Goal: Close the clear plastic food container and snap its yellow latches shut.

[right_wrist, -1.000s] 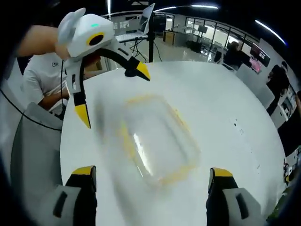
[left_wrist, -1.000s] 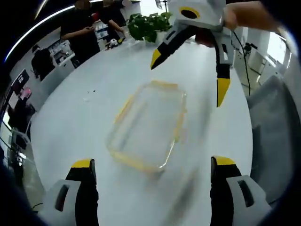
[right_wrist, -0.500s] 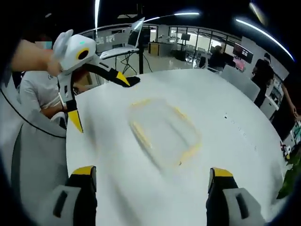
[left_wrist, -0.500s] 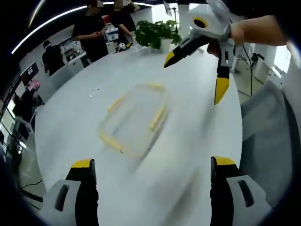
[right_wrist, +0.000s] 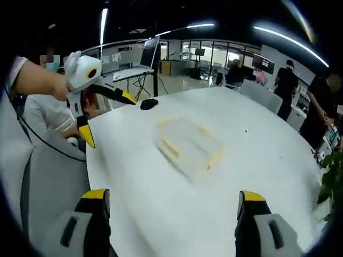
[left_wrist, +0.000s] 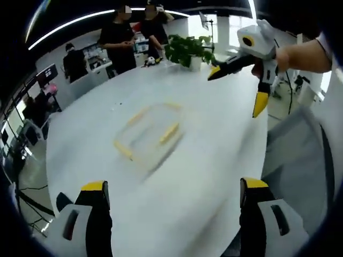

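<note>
Left gripper [left_wrist: 171, 187]: its two grey jaws with yellow tips are rising from the bottom of the left gripper view, standing wide apart and holding nothing; in the right gripper view [right_wrist: 104, 115] it is hanging over the near left edge of the table, jaws splayed, in a person's hand.
Right gripper [right_wrist: 170, 197]: its yellow-tipped jaws are standing wide apart with nothing between them; in the left gripper view [left_wrist: 238, 91] it is hovering above the right side of the table, jaws spread, gripped by a hand.
White round table [left_wrist: 214, 160]: it is lying under both grippers, its bare surface stretching away.
Clear rectangular plastic food container with yellow latches [left_wrist: 149, 137]: it is sitting on the table near the middle, well apart from both grippers, and it is looking blurred, so I cannot tell how its lid and latches are standing; also showing here [right_wrist: 187, 143].
Small black object [right_wrist: 149, 103]: it is resting on the far edge of the table, beyond the container.
Green potted plant [left_wrist: 188, 49]: it is standing at the far rim of the table.
People in dark clothes [left_wrist: 119, 43]: they are standing beyond the table.
</note>
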{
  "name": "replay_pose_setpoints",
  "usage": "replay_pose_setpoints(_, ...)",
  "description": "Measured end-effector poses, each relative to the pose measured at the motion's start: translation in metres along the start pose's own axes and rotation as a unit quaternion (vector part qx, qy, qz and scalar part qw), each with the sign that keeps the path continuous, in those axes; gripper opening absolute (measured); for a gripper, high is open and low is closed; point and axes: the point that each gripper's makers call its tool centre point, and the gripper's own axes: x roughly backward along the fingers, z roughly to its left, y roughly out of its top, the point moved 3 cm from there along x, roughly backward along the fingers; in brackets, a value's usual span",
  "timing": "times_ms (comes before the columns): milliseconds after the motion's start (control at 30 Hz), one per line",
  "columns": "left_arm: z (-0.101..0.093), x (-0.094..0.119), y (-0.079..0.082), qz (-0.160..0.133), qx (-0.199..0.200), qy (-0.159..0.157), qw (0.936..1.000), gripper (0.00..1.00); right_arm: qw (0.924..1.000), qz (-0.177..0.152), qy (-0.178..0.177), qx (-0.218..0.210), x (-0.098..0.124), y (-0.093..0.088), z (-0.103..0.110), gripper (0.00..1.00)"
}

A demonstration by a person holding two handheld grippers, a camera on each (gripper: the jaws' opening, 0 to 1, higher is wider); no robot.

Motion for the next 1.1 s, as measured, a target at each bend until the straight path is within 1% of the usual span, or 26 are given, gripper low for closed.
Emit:
replay_pose_setpoints(33, -0.003, 0.002, -0.001, -0.002, 0.002, 0.001, 1.0000, 0.99, 0.9999, -0.007, -0.005, -0.008, 0.004, -0.003, 0.003, 0.99)
replay_pose_setpoints(133, -0.012, 0.011, -0.007, -0.008, 0.011, -0.001, 0.9999, 0.99, 0.9997, -0.017, -0.001, -0.020, 0.013, -0.013, 0.014, 0.99)
replay_pose_setpoints(233, -0.016, 0.018, -0.010, -0.017, 0.021, 0.007, 0.9996, 0.99, 0.9995, -0.017, -0.018, -0.020, 0.022, -0.024, 0.020, 0.99)
replay_pose_setpoints(300, -0.021, 0.025, -0.011, -0.035, 0.044, 0.015, 0.9983, 0.99, 0.9993, -0.022, -0.021, -0.021, 0.028, -0.028, 0.026, 0.99)
replay_pose_setpoints(467, -0.039, 0.040, -0.021, -0.036, 0.054, 0.019, 0.9977, 0.99, 0.9984, -0.033, -0.018, -0.043, 0.038, -0.033, 0.038, 0.99)
replay_pose_setpoints(500, -0.041, 0.044, -0.023, -0.041, 0.066, 0.020, 0.9968, 0.99, 0.9983, -0.034, -0.016, -0.045, 0.041, -0.034, 0.042, 0.99)
replay_pose_setpoints(567, -0.046, 0.050, -0.025, -0.044, 0.069, 0.022, 0.9964, 0.98, 0.9983, -0.035, -0.022, -0.041, 0.045, -0.035, 0.045, 0.99)
replay_pose_setpoints(700, -0.056, 0.056, -0.031, -0.044, 0.066, 0.028, 0.9965, 0.97, 0.9976, -0.045, -0.024, -0.047, 0.053, -0.035, 0.050, 0.99)
replay_pose_setpoints(800, -0.066, 0.061, -0.038, -0.048, 0.078, 0.030, 0.9954, 0.97, 0.9963, -0.057, -0.027, -0.059, 0.061, -0.037, 0.057, 0.99)
replay_pose_setpoints(867, -0.069, 0.065, -0.040, -0.059, 0.095, 0.032, 0.9932, 0.95, 0.9954, -0.067, -0.026, -0.063, 0.067, -0.039, 0.062, 0.99)
replay_pose_setpoints(933, -0.069, 0.069, -0.045, -0.057, 0.096, 0.039, 0.9930, 0.94, 0.9957, -0.072, -0.024, -0.053, 0.070, -0.042, 0.068, 0.99)
replay_pose_setpoints(1033, -0.072, 0.075, -0.052, -0.054, 0.090, 0.049, 0.9933, 0.96, 0.9964, -0.067, -0.023, -0.047, 0.074, -0.053, 0.074, 0.99)
replay_pose_setpoints(1067, -0.072, 0.076, -0.054, -0.054, 0.093, 0.049, 0.9930, 0.96, 0.9964, -0.066, -0.022, -0.049, 0.076, -0.056, 0.076, 0.99)
replay_pose_setpoints(1100, -0.073, 0.078, -0.054, -0.059, 0.107, 0.049, 0.9912, 0.96, 0.9963, -0.066, -0.020, -0.052, 0.077, -0.061, 0.079, 0.99)
